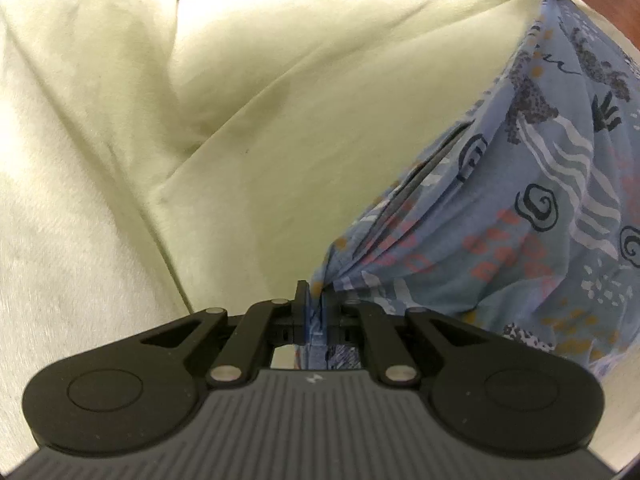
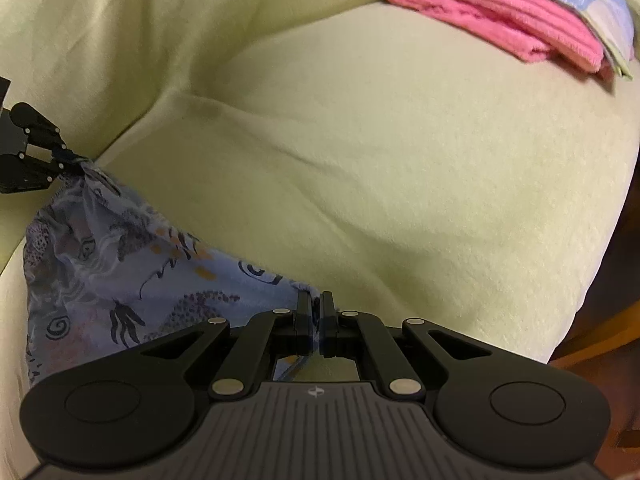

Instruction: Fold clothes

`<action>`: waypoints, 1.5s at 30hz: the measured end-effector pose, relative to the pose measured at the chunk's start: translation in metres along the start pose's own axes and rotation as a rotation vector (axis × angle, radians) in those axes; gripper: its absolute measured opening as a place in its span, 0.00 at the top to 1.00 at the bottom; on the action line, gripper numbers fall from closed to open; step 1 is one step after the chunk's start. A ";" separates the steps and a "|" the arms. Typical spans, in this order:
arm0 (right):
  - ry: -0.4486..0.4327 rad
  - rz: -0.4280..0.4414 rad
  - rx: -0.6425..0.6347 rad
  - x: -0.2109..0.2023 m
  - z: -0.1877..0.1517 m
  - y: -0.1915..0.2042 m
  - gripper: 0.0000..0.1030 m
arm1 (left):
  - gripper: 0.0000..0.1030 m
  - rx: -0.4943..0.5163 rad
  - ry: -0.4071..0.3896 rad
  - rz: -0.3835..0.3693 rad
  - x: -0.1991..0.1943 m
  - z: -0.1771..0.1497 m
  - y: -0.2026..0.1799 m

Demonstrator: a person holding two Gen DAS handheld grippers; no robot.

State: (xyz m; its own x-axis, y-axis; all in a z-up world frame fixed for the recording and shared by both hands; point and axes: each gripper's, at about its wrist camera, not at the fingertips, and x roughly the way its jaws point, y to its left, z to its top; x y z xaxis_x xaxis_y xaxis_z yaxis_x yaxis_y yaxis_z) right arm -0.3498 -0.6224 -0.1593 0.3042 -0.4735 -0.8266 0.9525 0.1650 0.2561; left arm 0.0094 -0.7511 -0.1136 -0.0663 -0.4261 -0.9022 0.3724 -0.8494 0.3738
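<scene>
Cloth (image 1: 532, 200), blue patterned, hangs stretched between both tongs above a cream cover (image 1: 280, 120). Left gripper (image 1: 314, 304) clenched on one corner; right gripper (image 2: 317, 312) clenched on another. Pink towel (image 2: 488, 20) lies folded well apart.

Both wrist views share blue cloth (image 1: 520, 200).

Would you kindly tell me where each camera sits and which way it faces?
Left wrist: on the left claw, angled down at pale yellow-green bedding; shows that claw shut on the blue patterned thin cloth.
Right wrist: on the right claw, angled down; shows that claw shut on the cloth's other corner, the left claw at far left, folded pink towel.
Shared: cloth, bedding, left claw.
</scene>
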 end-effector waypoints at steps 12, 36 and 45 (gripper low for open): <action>0.073 -0.152 -0.066 0.009 0.001 0.006 0.49 | 0.56 -0.214 0.038 0.052 -0.011 0.008 0.031; 0.178 -0.080 -0.317 0.012 -0.002 0.068 0.70 | 0.71 -0.720 -0.024 0.198 -0.074 -0.044 -0.032; 0.075 -0.034 -0.413 -0.108 -0.046 0.126 0.67 | 0.71 -1.155 0.013 -0.002 -0.157 -0.077 -0.216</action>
State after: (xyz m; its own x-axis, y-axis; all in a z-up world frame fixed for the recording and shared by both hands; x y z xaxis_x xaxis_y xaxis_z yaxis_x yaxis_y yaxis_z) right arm -0.2636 -0.5110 -0.0607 0.2560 -0.4226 -0.8694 0.8714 0.4902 0.0183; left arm 0.0110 -0.4768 -0.0692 -0.0606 -0.4159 -0.9074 0.9976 -0.0563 -0.0408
